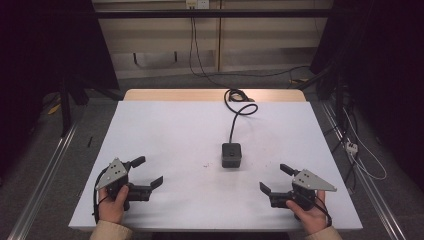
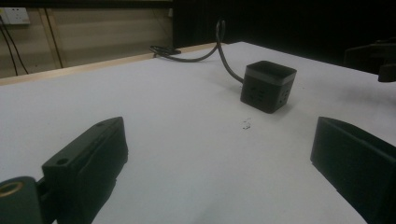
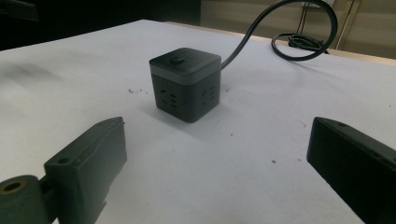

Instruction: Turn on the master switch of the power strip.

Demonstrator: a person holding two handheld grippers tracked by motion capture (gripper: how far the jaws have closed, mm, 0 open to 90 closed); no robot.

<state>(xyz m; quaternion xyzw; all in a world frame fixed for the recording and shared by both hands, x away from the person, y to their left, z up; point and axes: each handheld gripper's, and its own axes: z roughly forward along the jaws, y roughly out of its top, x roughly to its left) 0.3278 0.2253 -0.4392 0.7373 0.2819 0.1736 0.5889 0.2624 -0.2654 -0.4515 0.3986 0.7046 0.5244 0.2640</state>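
Observation:
A black cube-shaped power socket (image 1: pixel 231 154) with a thick black cable (image 1: pixel 237 111) stands near the middle of the white table (image 1: pixel 165 125). The cable runs off toward the far edge and coils there. My left gripper (image 1: pixel 148 171) rests at the near left, held by a hand, jaws wide open and empty. At the near right my right gripper (image 1: pixel 276 179) is likewise open with nothing between its fingers. In the left gripper view the cube (image 2: pixel 268 86) lies ahead and to the right. The right gripper view has the cube (image 3: pixel 185 83) straight ahead, apart from the jaws.
A small dark smudge (image 1: pixel 205 165) marks the tabletop left of the cube. A wooden strip (image 1: pixel 175 94) runs along the table's far edge. Metal rails (image 1: pixel 45 175) flank the table on the floor, and a power strip (image 1: pixel 351 146) with loose cords lies at the right.

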